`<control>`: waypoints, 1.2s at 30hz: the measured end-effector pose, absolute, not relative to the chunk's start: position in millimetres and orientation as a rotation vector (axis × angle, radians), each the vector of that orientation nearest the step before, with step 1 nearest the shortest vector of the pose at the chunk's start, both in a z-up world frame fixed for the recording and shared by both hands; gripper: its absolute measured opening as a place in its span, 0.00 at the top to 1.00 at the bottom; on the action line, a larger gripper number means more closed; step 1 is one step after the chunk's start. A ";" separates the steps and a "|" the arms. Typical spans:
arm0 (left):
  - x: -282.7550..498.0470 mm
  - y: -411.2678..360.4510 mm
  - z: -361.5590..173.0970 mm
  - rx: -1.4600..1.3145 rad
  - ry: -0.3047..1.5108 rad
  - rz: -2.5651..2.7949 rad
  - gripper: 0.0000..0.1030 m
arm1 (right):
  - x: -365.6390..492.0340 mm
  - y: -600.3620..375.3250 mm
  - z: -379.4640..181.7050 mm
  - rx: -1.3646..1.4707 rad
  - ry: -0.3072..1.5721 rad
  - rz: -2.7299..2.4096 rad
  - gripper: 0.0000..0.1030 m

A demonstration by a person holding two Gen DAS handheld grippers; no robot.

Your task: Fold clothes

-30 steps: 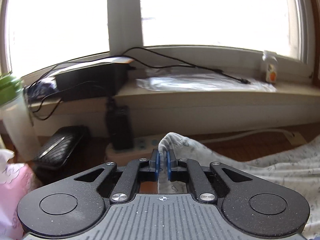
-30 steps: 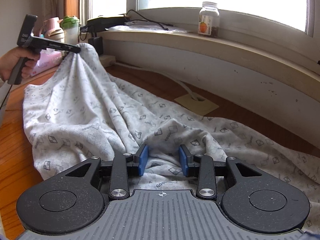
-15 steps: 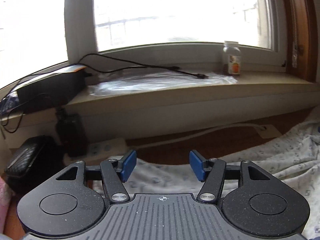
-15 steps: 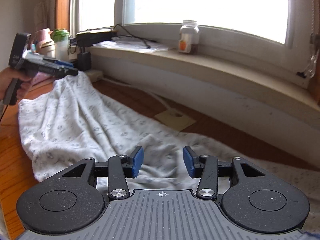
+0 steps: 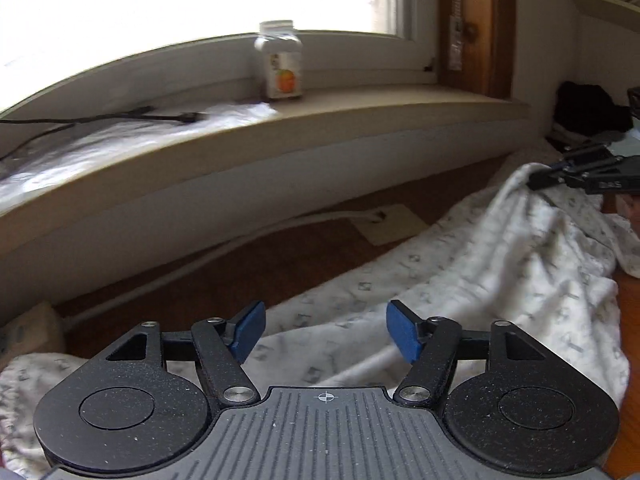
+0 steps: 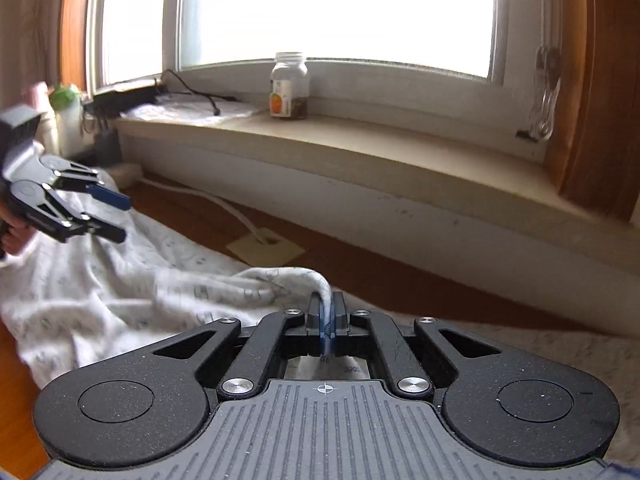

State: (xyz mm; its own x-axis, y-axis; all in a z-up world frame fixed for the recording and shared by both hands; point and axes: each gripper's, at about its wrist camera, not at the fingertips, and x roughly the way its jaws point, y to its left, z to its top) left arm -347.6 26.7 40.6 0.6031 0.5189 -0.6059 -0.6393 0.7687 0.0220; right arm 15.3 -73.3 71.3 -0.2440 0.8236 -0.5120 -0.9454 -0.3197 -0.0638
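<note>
A reddish-brown wooden table (image 6: 344,256) ran up to the wall beneath a window. A white patterned garment (image 6: 120,288) lay spread and rumpled across it, reaching from the left end to the right end near the front edge. Along the back edge a white cable (image 5: 200,268) rested on the wood, leading to a flat cream plate (image 6: 266,247). At the back left corner sat a white power strip (image 6: 126,171).

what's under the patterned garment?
The patterned garment lies on a wooden floor, bare along its far edge. A white cable runs beside it. Anything beneath the cloth is covered.
</note>
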 end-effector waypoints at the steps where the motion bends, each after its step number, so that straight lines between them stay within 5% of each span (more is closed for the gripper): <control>1: -345.4 27.7 38.4 -0.208 0.644 0.667 0.30 | 11.4 -73.2 67.2 -0.585 0.276 1.810 0.96; 4: -338.9 31.1 31.5 -0.216 0.680 0.643 0.30 | 3.7 -70.9 51.7 -0.676 0.246 1.782 0.96; 9: -335.8 36.6 25.3 -0.234 0.694 0.614 0.47 | 5.1 -64.7 35.9 -0.712 0.264 1.779 0.96; 11: -337.7 36.0 28.1 -0.227 0.682 0.617 0.91 | 8.2 -68.0 34.5 -0.715 0.264 1.782 0.96; 12: -338.5 35.1 30.1 -0.221 0.675 0.621 0.99 | 9.0 -70.3 36.4 -0.706 0.258 1.784 0.96; 18: -363.0 32.9 63.6 -0.239 0.444 0.747 0.98 | 21.1 -77.1 66.8 -0.519 0.266 1.796 0.95; 21: -351.3 43.8 53.4 -0.232 0.532 0.834 0.91 | 18.2 -68.7 60.6 -0.566 0.319 1.779 0.84; 24: -343.3 48.5 42.4 -0.231 0.564 0.901 0.69 | 19.3 -66.7 52.7 -0.619 0.367 1.765 0.79; 26: -339.1 47.7 41.1 -0.239 0.530 0.894 0.39 | 28.7 -78.4 57.1 -0.603 0.385 1.766 0.73; 27: -335.0 46.8 41.4 -0.233 0.517 0.881 0.34 | 33.7 -85.6 60.6 -0.598 0.400 1.766 0.71; 36: -302.5 49.3 26.2 -0.255 0.478 0.776 0.25 | 86.4 -193.9 89.4 -0.649 0.412 1.620 0.63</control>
